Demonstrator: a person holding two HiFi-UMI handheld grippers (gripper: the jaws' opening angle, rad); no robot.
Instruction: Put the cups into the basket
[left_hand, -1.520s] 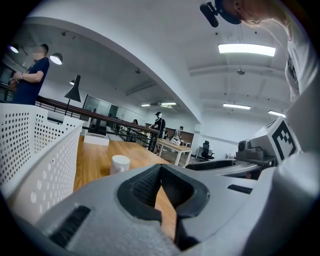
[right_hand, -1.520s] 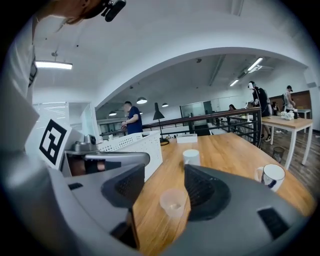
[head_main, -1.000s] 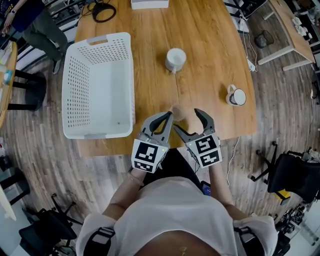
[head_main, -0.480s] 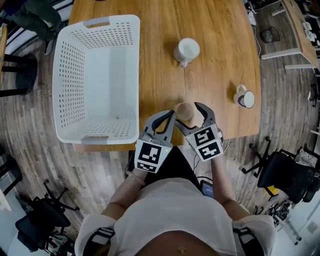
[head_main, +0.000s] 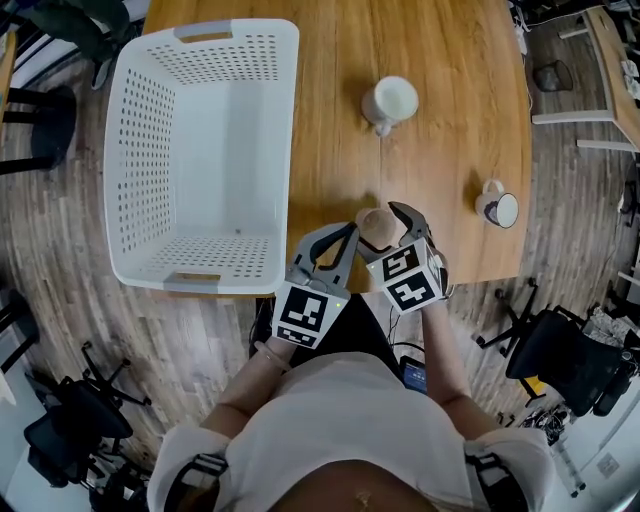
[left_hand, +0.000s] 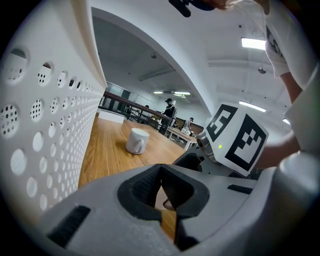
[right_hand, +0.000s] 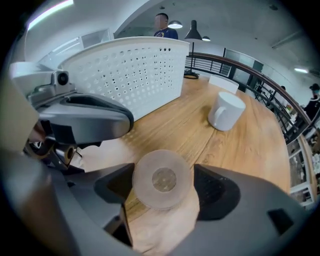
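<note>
Wooden table holds basket, white cup, mug, tan cup.

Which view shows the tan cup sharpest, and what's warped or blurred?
Right gripper view: tan cup base sharp, its near wall soft, corners dark. Head view: cup half hidden, floor bowed. Left gripper view: basket wall bent, ceiling lamp glares.

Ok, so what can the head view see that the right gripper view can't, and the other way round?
Only the head view shows a second mug further right, and the floor. Only the right gripper view shows a hanging lamp, and the frosted cup close up, round end facing the camera. Both show the white basket, the white mug, the frosted cup inside the right claw, which is open, and the left claw.
</note>
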